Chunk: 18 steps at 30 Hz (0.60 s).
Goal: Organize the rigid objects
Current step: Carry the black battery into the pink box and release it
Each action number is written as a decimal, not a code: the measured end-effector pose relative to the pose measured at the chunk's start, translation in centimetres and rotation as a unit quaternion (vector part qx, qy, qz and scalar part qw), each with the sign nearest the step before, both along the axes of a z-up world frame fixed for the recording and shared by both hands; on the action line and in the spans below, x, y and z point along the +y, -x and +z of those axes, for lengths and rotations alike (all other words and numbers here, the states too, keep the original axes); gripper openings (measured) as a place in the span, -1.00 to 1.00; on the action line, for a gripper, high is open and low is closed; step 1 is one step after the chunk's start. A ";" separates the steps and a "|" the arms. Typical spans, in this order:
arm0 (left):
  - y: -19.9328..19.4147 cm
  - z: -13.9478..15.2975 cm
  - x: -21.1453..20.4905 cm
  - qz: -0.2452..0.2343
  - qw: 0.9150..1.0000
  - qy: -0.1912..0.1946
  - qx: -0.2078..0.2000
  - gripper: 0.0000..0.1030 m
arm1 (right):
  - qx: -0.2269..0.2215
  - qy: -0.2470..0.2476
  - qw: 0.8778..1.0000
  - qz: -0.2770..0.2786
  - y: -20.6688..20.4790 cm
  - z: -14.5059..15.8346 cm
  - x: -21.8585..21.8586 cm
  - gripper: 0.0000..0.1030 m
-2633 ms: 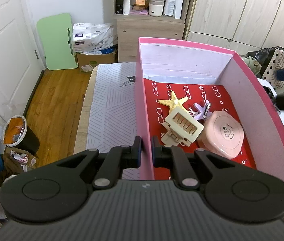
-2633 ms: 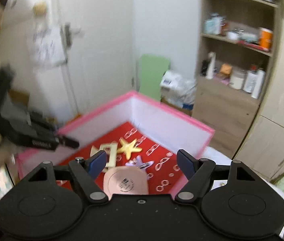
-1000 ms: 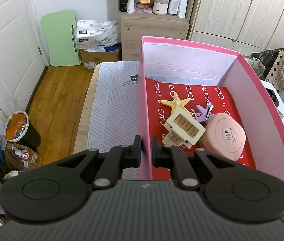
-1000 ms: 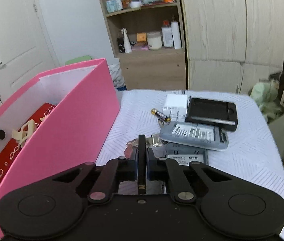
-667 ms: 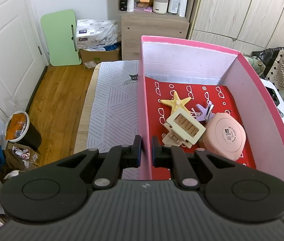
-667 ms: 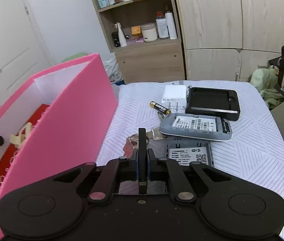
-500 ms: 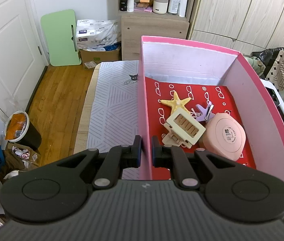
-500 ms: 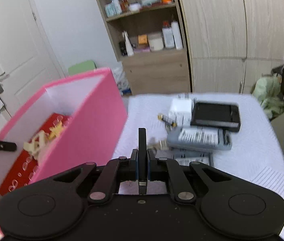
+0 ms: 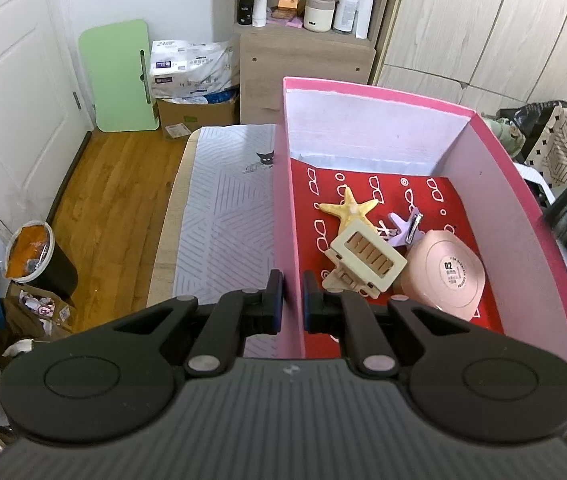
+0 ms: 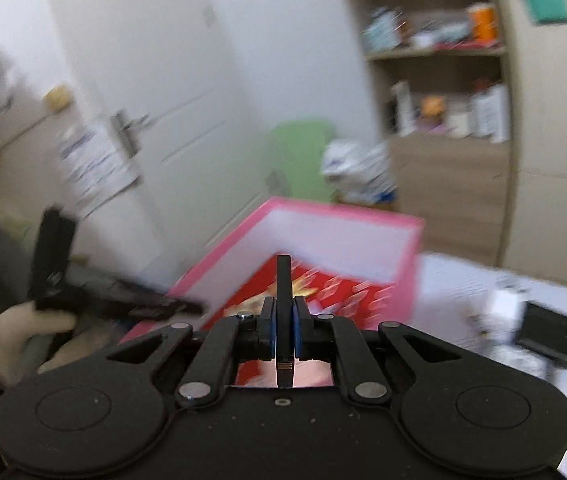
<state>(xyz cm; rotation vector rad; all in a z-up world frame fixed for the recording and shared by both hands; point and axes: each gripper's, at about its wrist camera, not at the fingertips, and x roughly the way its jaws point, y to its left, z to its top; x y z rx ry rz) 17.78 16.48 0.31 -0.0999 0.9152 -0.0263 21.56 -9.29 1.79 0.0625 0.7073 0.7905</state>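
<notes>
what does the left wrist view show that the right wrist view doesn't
Only the left wrist view shows the box contents sharply: a yellow starfish, a cream hair claw, a purple clip and a round pink compact, with the left tool clamped on the near wall of the pink box.

Only the right wrist view shows the right tool shut on a thin black flat item, plus a white charger and a black case on the table.

Both show the pink box with its red floor, and the wooden shelf unit.

left tool: clamped on box wall | right tool: pinching thin black piece
</notes>
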 end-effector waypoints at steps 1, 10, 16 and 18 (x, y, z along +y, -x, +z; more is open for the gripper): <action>0.1 0.0 0.0 -0.002 1.000 0.001 -0.002 -0.84 | 0.014 0.002 1.000 0.017 -0.2 -0.3 0.9 -0.79; 0.3 0.0 0.8 0.002 1.000 0.030 -0.009 -0.82 | 0.133 0.069 0.981 0.121 -3.4 -6.0 9.6 -0.79; 0.1 -0.1 1.2 0.006 0.999 0.044 -0.011 -0.80 | 0.219 0.042 0.963 0.152 -6.4 -8.2 11.6 -0.79; 0.1 -0.1 1.2 0.005 0.999 0.043 -0.011 -0.80 | 0.231 0.034 0.960 0.151 -7.0 -8.5 11.8 -0.79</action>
